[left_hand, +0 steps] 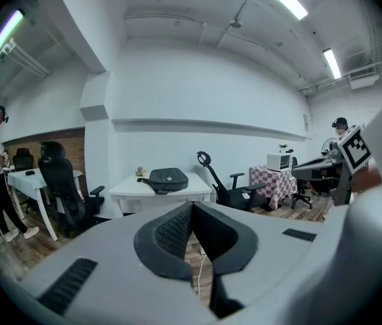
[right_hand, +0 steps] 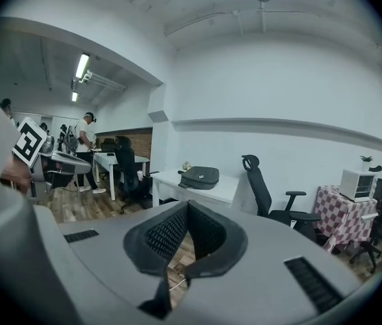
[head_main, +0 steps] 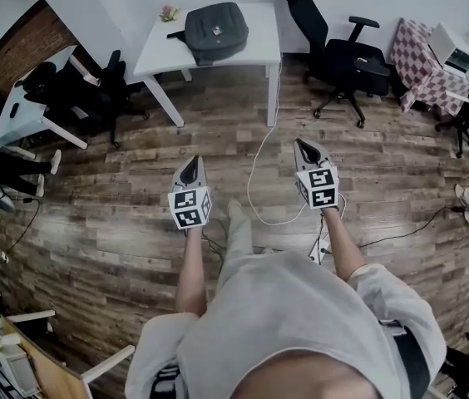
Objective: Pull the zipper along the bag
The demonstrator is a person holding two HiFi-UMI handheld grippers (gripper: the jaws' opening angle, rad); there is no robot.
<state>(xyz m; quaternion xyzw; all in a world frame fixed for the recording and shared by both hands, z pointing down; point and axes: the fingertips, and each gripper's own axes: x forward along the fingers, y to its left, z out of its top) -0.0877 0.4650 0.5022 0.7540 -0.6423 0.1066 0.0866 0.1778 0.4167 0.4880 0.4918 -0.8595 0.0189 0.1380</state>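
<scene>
Head view, left gripper (head_main: 192,163) and right gripper (head_main: 302,146) both pressing their jaws together on nothing, hovering side by side over wooden floor (head_main: 118,198), white cable (head_main: 255,169) trailing between them, dark bag (head_main: 215,30) lying well apart at twelve o'clock on white table (head_main: 255,50).

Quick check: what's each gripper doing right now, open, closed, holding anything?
Left gripper: closed, holding nothing.
Right gripper: closed, holding nothing.
Bag: out of reach on the table, untouched.
</scene>
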